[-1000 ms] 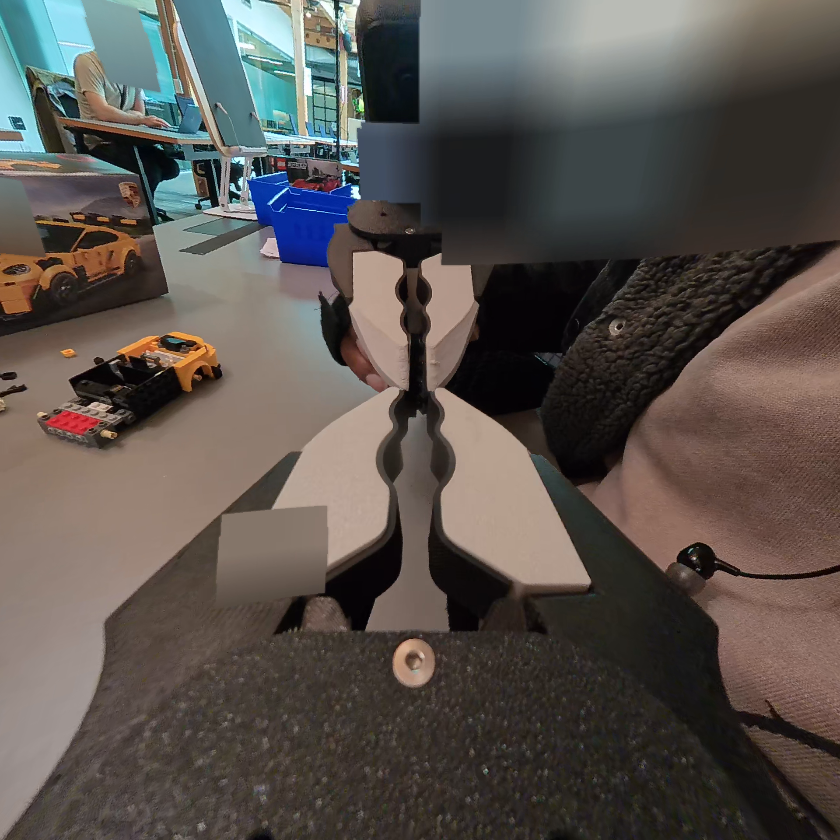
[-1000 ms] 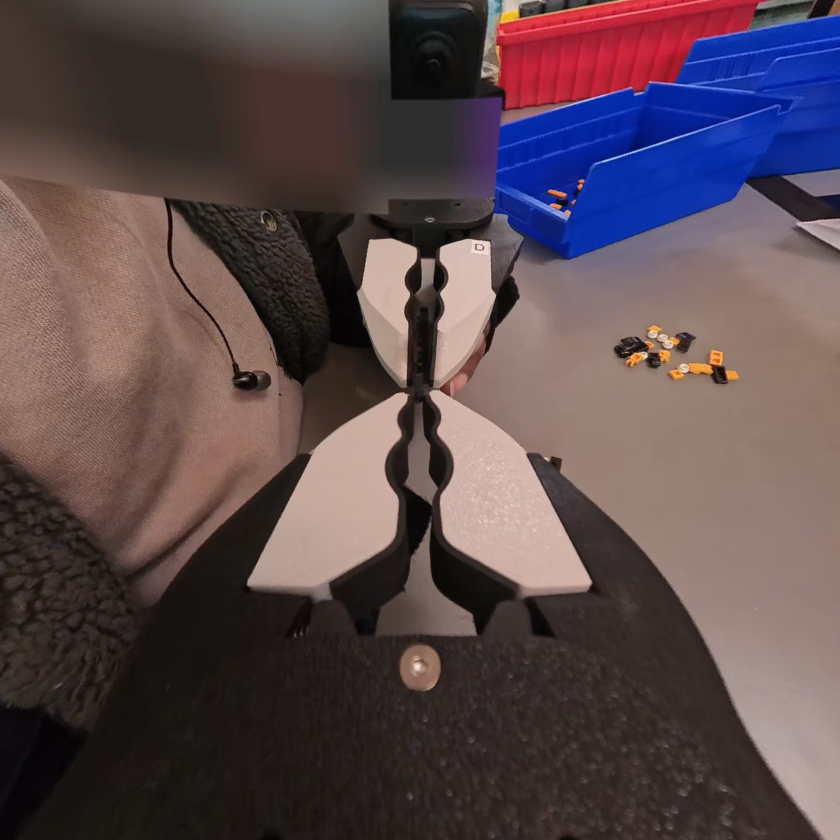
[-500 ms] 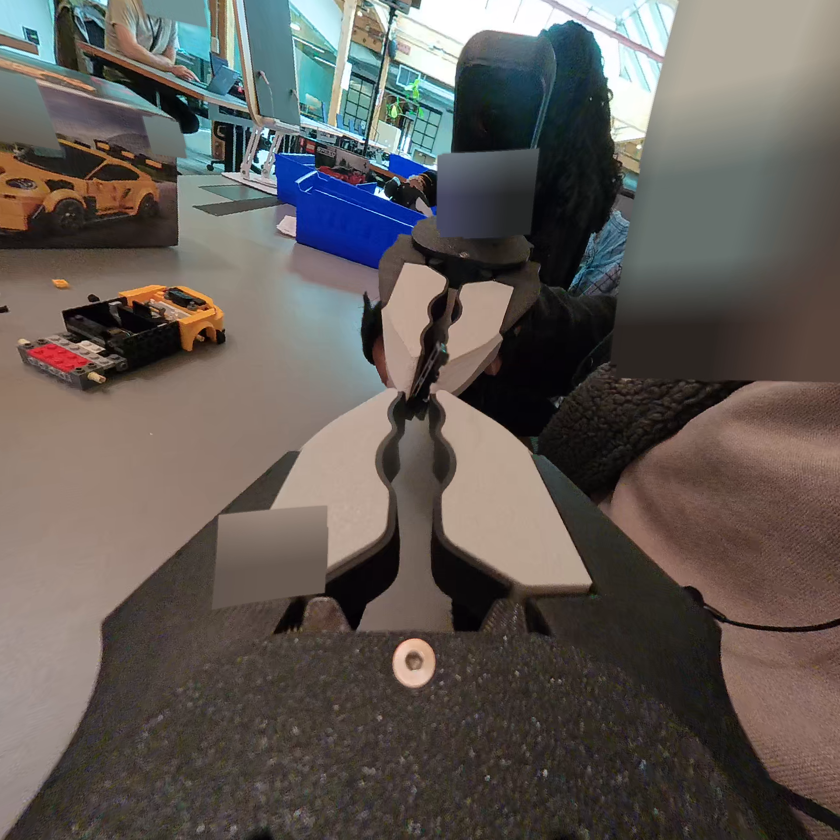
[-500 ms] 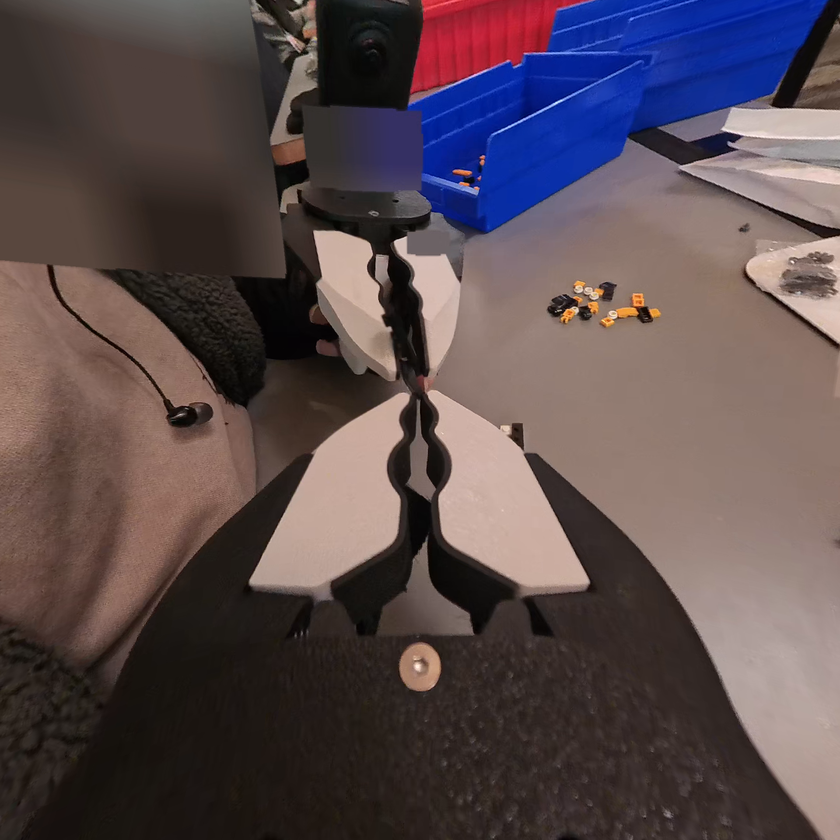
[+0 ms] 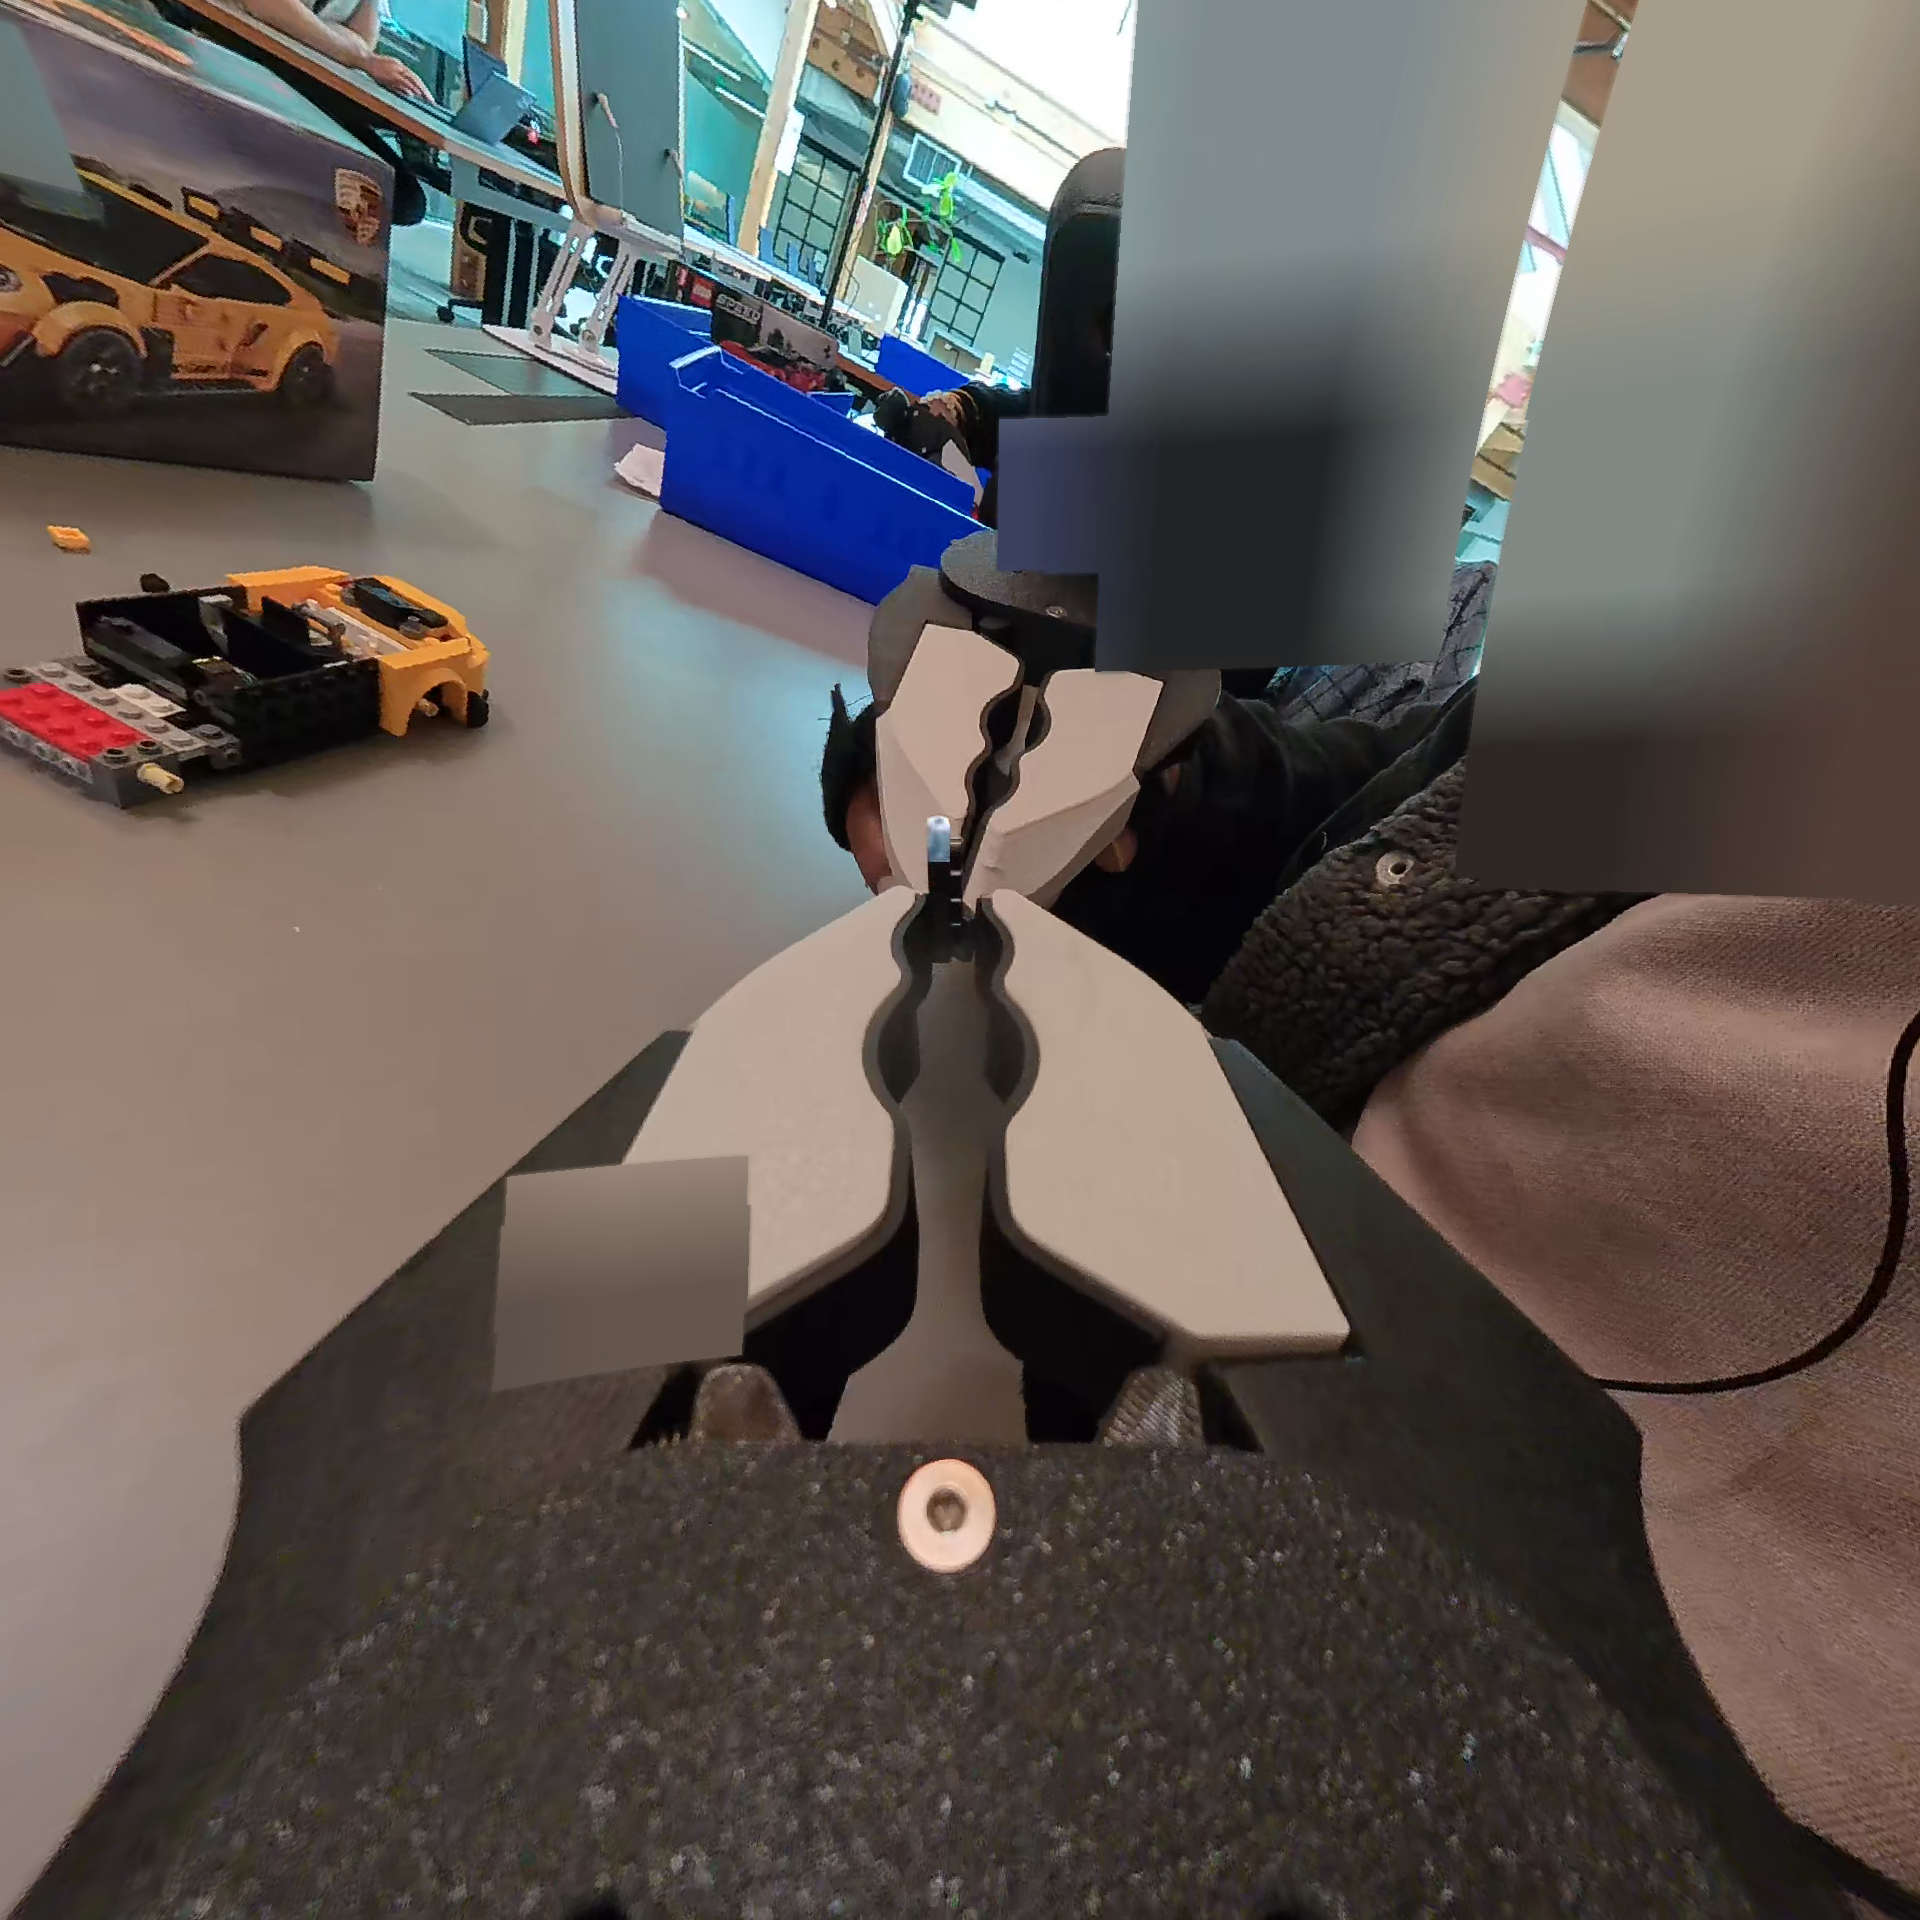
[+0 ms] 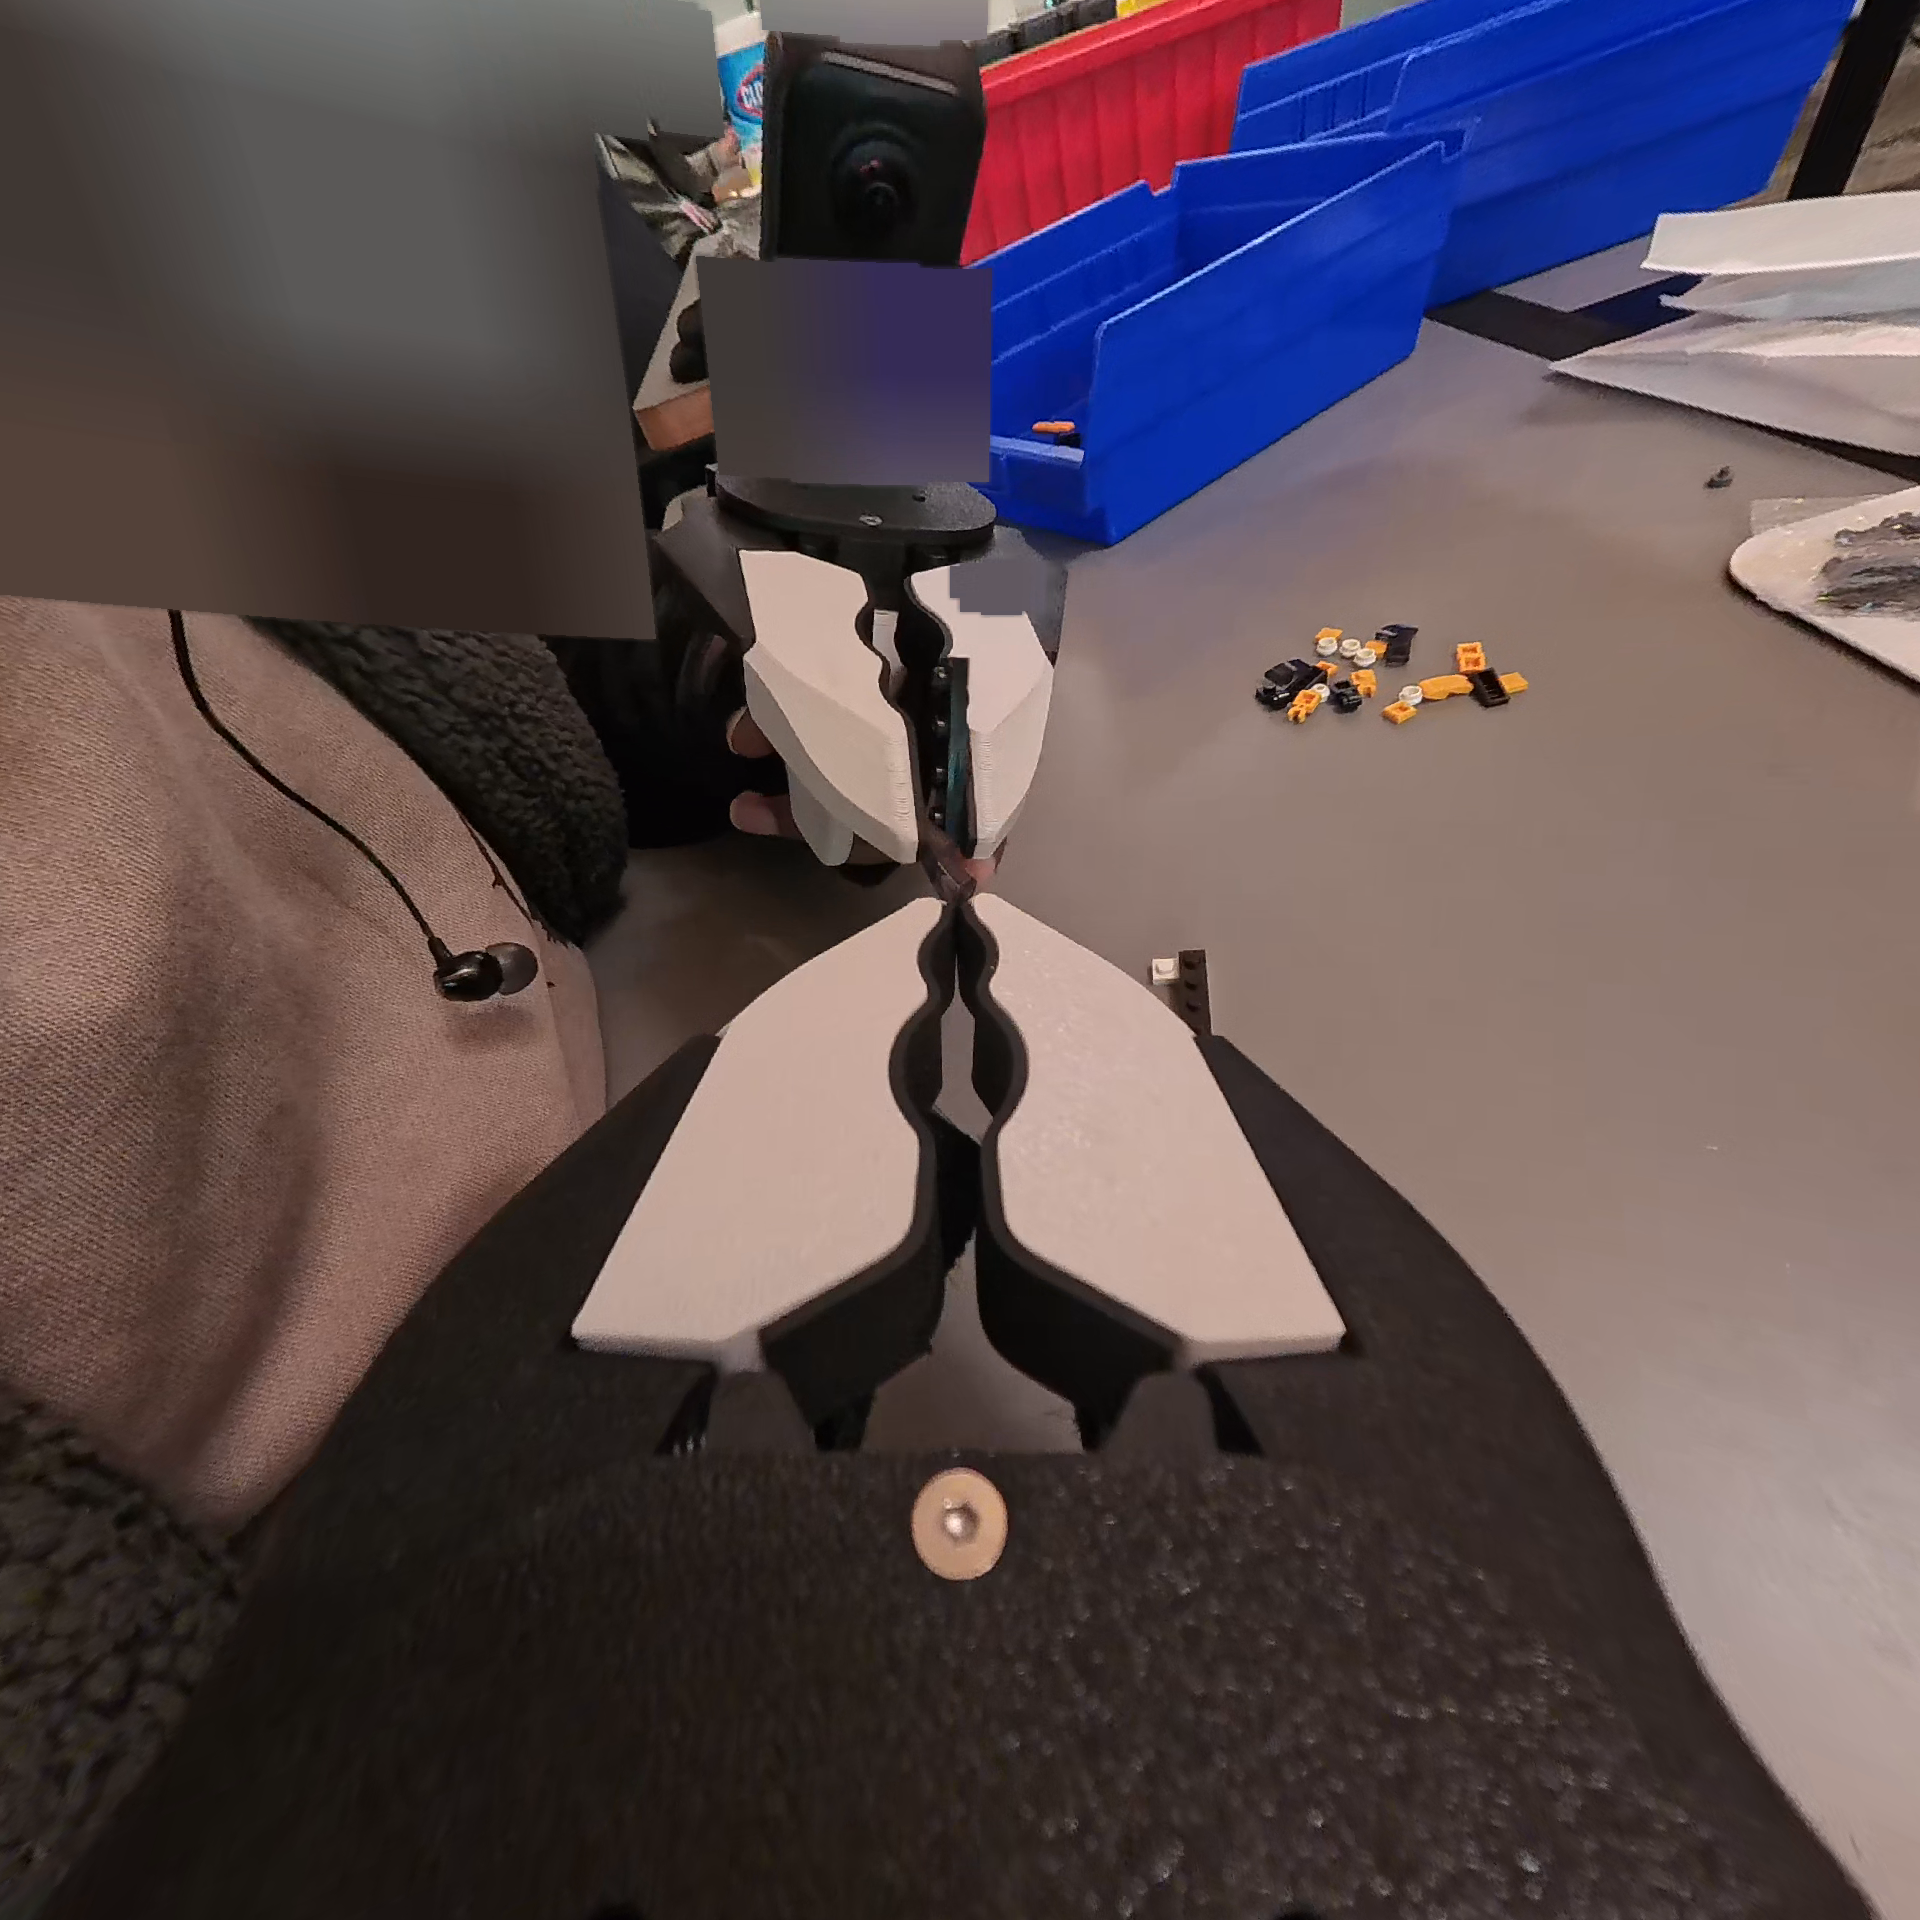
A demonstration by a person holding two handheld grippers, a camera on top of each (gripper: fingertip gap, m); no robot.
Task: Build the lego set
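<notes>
My left gripper (image 5: 948, 916) is shut on a thin black studded Lego piece (image 5: 943, 896), and a light blue pin (image 5: 937, 837) sticks up at its tip. In the right wrist view the same piece (image 6: 948, 748) runs along between the left gripper's fingers (image 6: 831, 727). My right gripper (image 6: 954, 912) is shut. It faces the left gripper tip to tip, and its tips meet the end of the black piece. Both are held above the grey table (image 5: 364, 1039), close to the person's torso. The part-built yellow and black car (image 5: 260, 665) sits on the table to the far left.
The set's box (image 5: 187, 260) stands behind the car, with a small orange piece (image 5: 68, 537) nearby. Blue bins (image 6: 1195, 343) and a red bin (image 6: 1122, 114) stand at the back. Loose orange, black and white pieces (image 6: 1382, 675), a small black and white piece (image 6: 1184, 982) and plastic bags (image 6: 1787, 343) lie to the right.
Both grippers stayed shut and tip to tip. They tilted against each other and both views swung. The light blue pin now shows at the left gripper's tip.
</notes>
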